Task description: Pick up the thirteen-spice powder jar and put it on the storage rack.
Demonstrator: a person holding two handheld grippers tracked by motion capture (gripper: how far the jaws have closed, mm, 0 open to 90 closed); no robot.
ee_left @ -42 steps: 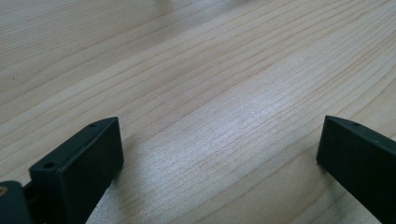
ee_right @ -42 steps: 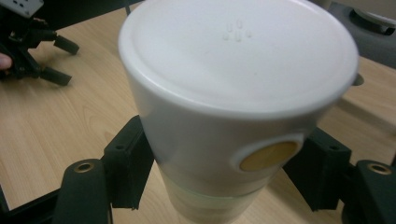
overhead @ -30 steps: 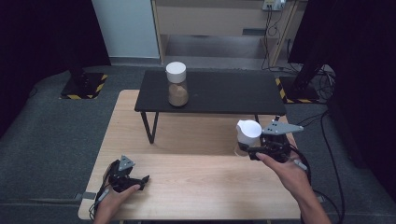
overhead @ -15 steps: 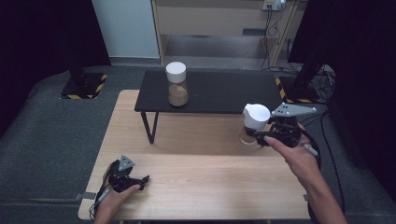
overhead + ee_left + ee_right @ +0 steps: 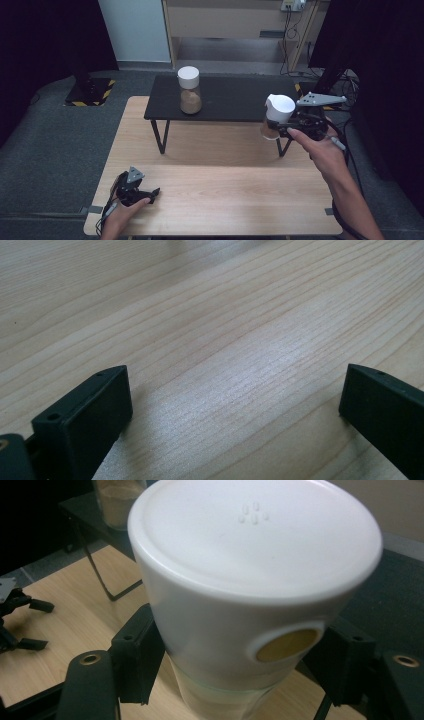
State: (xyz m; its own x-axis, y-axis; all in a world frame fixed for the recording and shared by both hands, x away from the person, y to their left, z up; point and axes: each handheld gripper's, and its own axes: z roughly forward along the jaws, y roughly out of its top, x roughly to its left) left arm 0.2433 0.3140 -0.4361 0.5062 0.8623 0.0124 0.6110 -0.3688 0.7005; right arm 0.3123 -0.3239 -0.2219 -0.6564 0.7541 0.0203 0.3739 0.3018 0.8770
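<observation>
I have the right gripper (image 5: 286, 131) clamped on a white-lidded jar (image 5: 276, 116), its jaws pressed on either side just under the lid, so the jar hangs clear of the worktop (image 5: 220, 195) at about three o'clock, beside the right end of the low black shelf (image 5: 235, 100). I judge it is bound for that shelf, where a second jar (image 5: 189, 90) of brown powder already stands upright near eleven o'clock. In the right gripper view the jar (image 5: 250, 595) leans slightly toward the camera. My right forearm reaches forward from five o'clock, wrist roughly level. The left gripper (image 5: 136, 190) rests at seven o'clock on the worktop, jaws apart over bare wood, out of the way.
</observation>
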